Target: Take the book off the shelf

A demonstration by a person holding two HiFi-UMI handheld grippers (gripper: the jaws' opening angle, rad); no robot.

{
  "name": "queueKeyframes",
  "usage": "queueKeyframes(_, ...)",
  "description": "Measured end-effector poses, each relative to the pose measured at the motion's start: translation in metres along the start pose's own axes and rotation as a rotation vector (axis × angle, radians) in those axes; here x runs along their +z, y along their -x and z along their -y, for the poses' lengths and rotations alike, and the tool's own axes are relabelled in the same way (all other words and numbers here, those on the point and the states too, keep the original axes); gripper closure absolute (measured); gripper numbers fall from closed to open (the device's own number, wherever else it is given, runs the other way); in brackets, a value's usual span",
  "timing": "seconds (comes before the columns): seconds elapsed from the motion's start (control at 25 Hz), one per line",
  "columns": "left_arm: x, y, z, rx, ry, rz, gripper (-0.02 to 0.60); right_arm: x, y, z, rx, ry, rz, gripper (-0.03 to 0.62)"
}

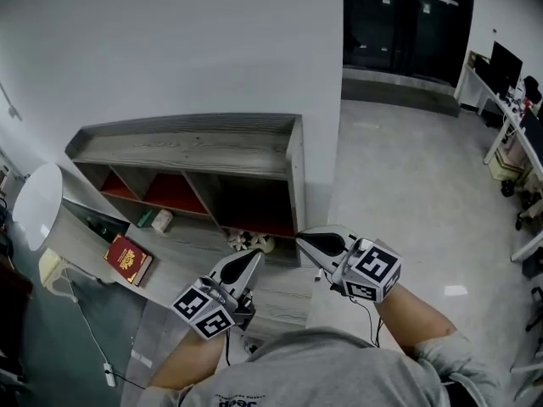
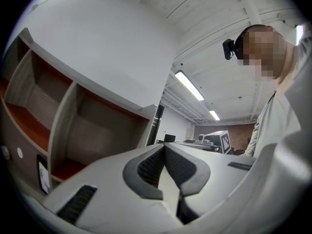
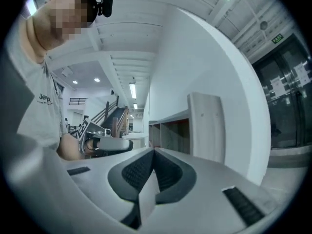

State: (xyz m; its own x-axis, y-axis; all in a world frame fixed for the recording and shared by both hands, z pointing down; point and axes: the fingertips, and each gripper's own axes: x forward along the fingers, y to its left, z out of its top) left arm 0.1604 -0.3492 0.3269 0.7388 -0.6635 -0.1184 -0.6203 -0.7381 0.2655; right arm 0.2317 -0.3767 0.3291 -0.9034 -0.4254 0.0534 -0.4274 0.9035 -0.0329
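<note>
**Book off the shelf, both pairs of fingers shut and empty**

Book [image 1: 129, 259], red-covered, lies flat on the grey worktop [image 1: 182, 248], off to the left of the left gripper [image 1: 253, 255] and well apart from it. It is outside the shelf [image 1: 191, 147]. The shelf stands ahead of both grippers against the white wall [image 1: 170, 41], and its red-backed compartments face them.

The left gripper's fingers [image 2: 146, 167] are pressed together with nothing between them. The shelf's open compartments fill the space to their left.

The right gripper [image 1: 301, 241] is held just right of the left one, the two near each other but not touching. Its fingers [image 3: 131, 172] are also closed tight on nothing, with the end of the shelf ahead of them and to the right.

A few small pale things [image 1: 251, 242] lie at the foot of the shelf, just beyond the left fingertips.
</note>
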Motion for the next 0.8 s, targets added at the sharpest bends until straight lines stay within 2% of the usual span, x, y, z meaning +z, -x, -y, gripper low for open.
queueKeyframes(0.16,-0.011,-0.027,0.047,-0.030,-0.018,-0.025,0.566,0.001,0.055,0.009,-0.010,-0.014,0.007,0.582)
queueKeyframes(0.4,-0.028,-0.047,0.086,-0.053,-0.022,-0.074,0.566,-0.006,0.098,0.014,-0.023,-0.083,0.022,0.582)
queueKeyframes(0.64,-0.024,-0.029,0.079,-0.102,-0.043,-0.122,0.566,-0.008,0.090,-0.002,-0.052,-0.091,0.047,0.582)
queueKeyframes(0.8,-0.013,-0.012,0.062,-0.112,-0.040,-0.124,0.566,-0.005,0.073,-0.006,-0.076,-0.110,0.064,0.582)
